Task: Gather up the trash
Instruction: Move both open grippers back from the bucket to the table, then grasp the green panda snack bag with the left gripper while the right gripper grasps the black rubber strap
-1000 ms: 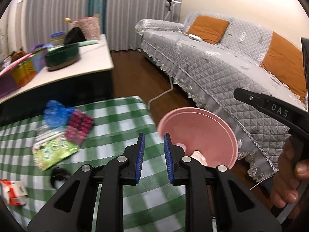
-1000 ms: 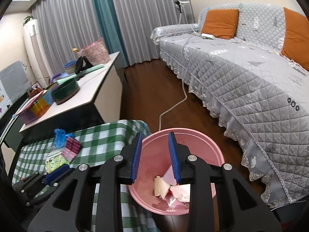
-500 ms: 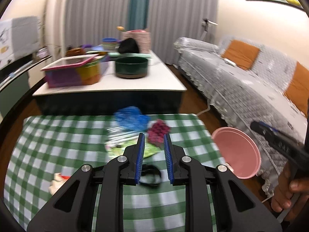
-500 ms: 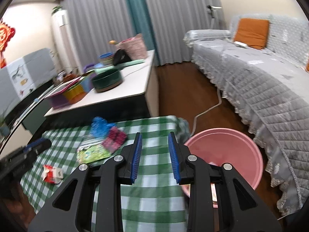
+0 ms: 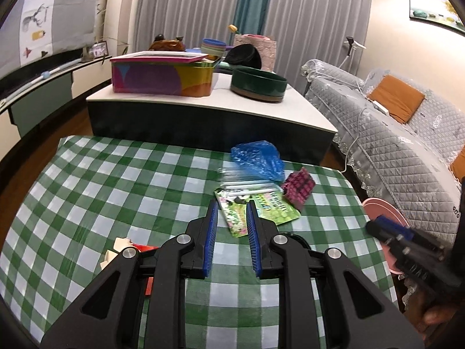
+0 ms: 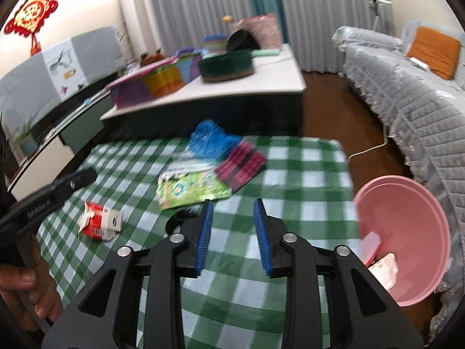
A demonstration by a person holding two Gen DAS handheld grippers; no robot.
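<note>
On the green checked tablecloth (image 5: 116, 180) lie a green snack packet (image 5: 258, 208) (image 6: 191, 189), a blue plastic bag (image 5: 257, 160) (image 6: 209, 139), a pink-and-black packet (image 5: 299, 186) (image 6: 241, 165) and a red-and-white carton (image 6: 98, 224) (image 5: 128, 247). A small black ring (image 6: 177, 221) sits near the packet. My left gripper (image 5: 231, 203) hovers just short of the green packet, jaws narrowly apart and empty. My right gripper (image 6: 232, 203) is over bare cloth, its jaws opening with nothing between them. A pink basin (image 6: 407, 232) (image 5: 383, 212) holding scraps stands off the table's right edge.
Behind the cloth stands a low white table (image 5: 203, 101) with a colourful box (image 5: 162, 75) and a dark green bowl (image 5: 258, 84). A grey quilted sofa (image 6: 407, 87) runs along the right. A white cable (image 6: 369, 149) lies on the wooden floor.
Both grippers have swung from over the pink basin back left over the checked table, toward the litter. The right jaws stand wider than before; the left jaws are unchanged.
</note>
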